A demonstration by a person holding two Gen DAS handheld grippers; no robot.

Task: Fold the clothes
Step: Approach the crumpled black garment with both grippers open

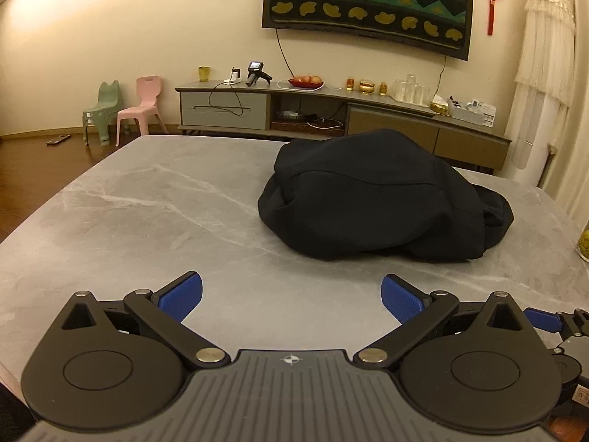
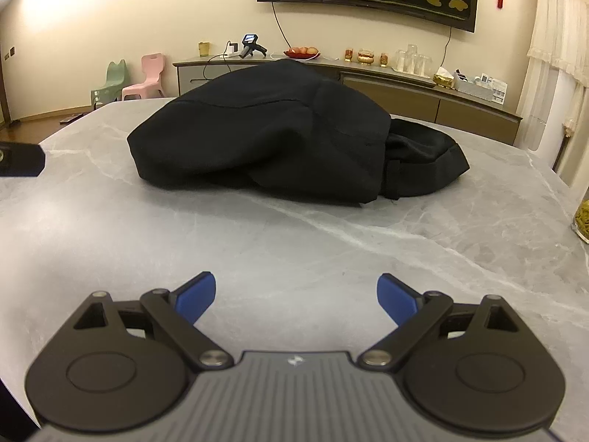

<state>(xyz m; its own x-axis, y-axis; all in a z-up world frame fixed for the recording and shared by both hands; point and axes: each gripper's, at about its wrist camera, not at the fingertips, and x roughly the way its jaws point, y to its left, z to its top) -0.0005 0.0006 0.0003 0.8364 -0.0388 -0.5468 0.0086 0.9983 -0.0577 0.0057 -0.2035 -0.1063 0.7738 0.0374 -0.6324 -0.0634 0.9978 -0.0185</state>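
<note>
A black garment lies bunched in a heap on the grey marble table, ahead and to the right of my left gripper. The left gripper is open and empty, low over the near table edge. In the right wrist view the same black garment lies straight ahead at mid-table, apart from my right gripper, which is open and empty. A belt loop shows on the heap's right side. The right gripper's blue fingers show at the left wrist view's right edge.
A glass jar with yellow contents stands at the table's right edge. Beyond the table are a low TV cabinet with glasses and fruit, two small plastic chairs, and a white curtain.
</note>
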